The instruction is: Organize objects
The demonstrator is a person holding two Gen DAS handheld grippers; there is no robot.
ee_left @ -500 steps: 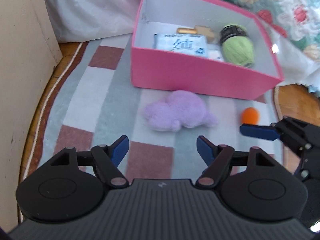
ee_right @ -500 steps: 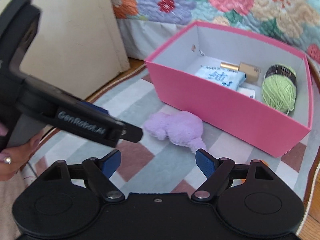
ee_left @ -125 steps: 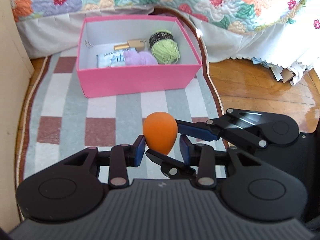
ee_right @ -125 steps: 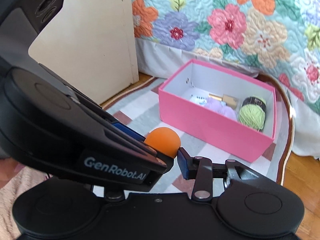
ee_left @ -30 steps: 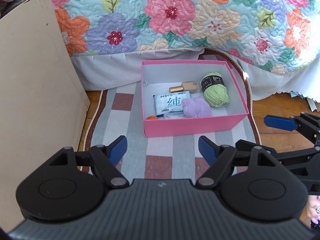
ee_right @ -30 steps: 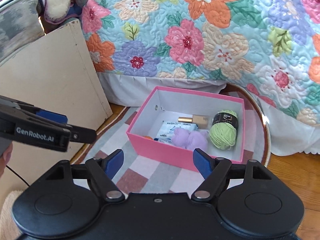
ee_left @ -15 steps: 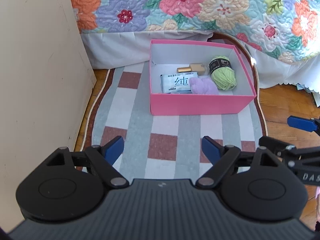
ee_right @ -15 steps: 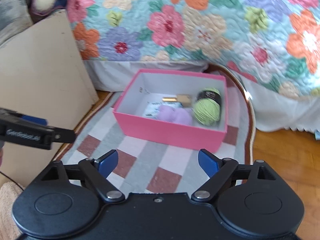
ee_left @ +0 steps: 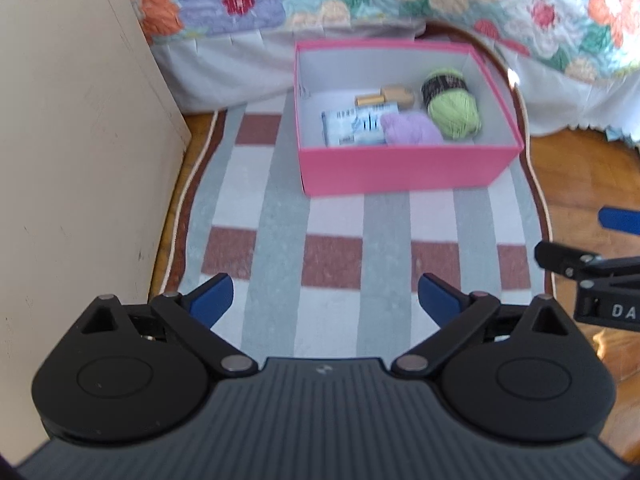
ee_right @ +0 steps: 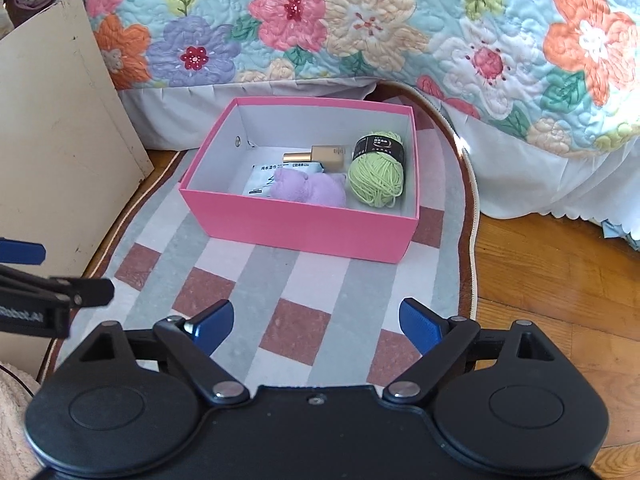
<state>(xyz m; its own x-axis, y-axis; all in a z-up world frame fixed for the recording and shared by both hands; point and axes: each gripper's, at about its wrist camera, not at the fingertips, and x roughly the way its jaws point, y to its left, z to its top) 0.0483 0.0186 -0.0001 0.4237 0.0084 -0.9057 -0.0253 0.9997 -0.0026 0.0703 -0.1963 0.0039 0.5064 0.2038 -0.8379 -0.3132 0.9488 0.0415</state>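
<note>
The orange ball has left the checked rug [ee_right: 312,280] beside the floral bedspread [ee_right: 360,20].

Checked rug [ee_right: 328,280] on wood floor [ee_right: 552,272] (floral-quilted bed [ee_right: 360,20] behind).

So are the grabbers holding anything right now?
No, nothing. The left gripper and the right gripper are both empty, fingers opening wider with only the rug showing between them. The pink box sits apart, untouched.
</note>
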